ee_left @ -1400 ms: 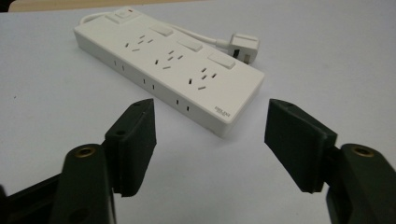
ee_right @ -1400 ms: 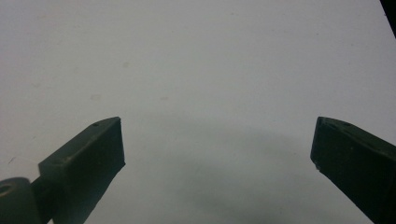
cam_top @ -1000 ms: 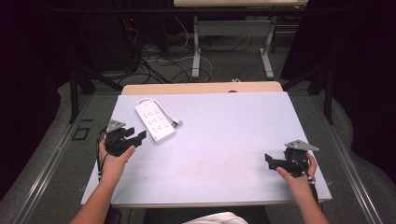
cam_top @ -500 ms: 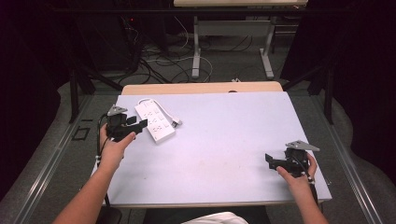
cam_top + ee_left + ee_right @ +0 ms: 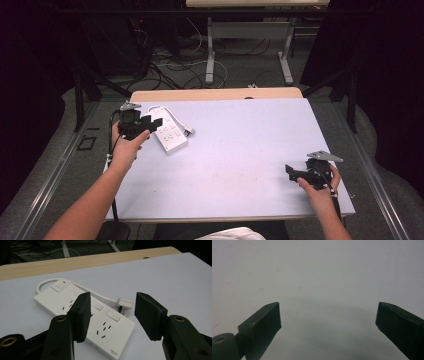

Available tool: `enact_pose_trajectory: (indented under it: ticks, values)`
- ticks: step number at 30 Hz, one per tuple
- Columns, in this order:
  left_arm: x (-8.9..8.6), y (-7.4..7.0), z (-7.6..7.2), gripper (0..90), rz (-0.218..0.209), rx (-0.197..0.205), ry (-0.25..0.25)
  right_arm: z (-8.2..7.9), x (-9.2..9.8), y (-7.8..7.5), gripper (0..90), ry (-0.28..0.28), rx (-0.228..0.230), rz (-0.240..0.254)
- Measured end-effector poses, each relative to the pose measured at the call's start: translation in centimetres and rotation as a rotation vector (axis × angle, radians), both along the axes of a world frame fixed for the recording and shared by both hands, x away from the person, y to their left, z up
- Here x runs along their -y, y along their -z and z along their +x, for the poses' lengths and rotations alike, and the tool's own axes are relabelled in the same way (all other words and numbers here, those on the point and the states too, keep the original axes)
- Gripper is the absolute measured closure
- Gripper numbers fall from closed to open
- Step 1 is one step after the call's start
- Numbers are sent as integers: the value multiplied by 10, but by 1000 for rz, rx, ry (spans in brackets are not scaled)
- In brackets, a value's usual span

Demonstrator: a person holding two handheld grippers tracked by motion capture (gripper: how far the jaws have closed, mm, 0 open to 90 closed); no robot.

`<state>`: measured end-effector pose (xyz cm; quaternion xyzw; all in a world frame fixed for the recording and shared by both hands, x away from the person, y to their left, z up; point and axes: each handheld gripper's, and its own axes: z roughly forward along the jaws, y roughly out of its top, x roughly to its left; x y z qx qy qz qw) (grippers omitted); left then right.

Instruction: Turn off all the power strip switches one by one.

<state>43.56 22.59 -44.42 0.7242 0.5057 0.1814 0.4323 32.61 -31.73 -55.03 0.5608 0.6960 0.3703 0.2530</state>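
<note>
A white power strip [image 5: 170,132] lies flat at the table's far left, its short cord looping round to a plug [image 5: 125,303] beside it. My left gripper [image 5: 150,122] hovers just over the strip's left side, pointing right across it. In the left gripper view my left gripper [image 5: 112,310] stands open, the strip [image 5: 107,317] lying below and beyond the jaws, untouched. My right gripper [image 5: 291,172] rests low at the table's near right, pointing left. In the right gripper view my right gripper [image 5: 328,320] is open wide over bare table, with nothing between the jaws.
The pale table top [image 5: 240,150] stretches between the two hands. A wooden strip [image 5: 215,94] edges its far side. Beyond it are table legs and loose cables [image 5: 175,65] on the floor. Dark curtains close off both sides.
My left hand has moved away from the person and risen, coming alongside the power strip. The right hand and the strip have stayed put.
</note>
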Motion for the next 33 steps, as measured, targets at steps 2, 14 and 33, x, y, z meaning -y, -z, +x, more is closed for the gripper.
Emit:
enact_pose_trajectory:
  ticks: [2, 14, 33]
  values:
    - [2, -3, 4, 477, -7, 0, 0, 0, 0, 0, 54, 6, 0, 5]
    - [8, -19, 30, 518, -5, -20, -18, 0, 0, -1, 54, 15, 4, 1]
    - [11, -27, 71, 626, 22, -35, -61, 1, -2, 1, 54, 2, 0, -19]
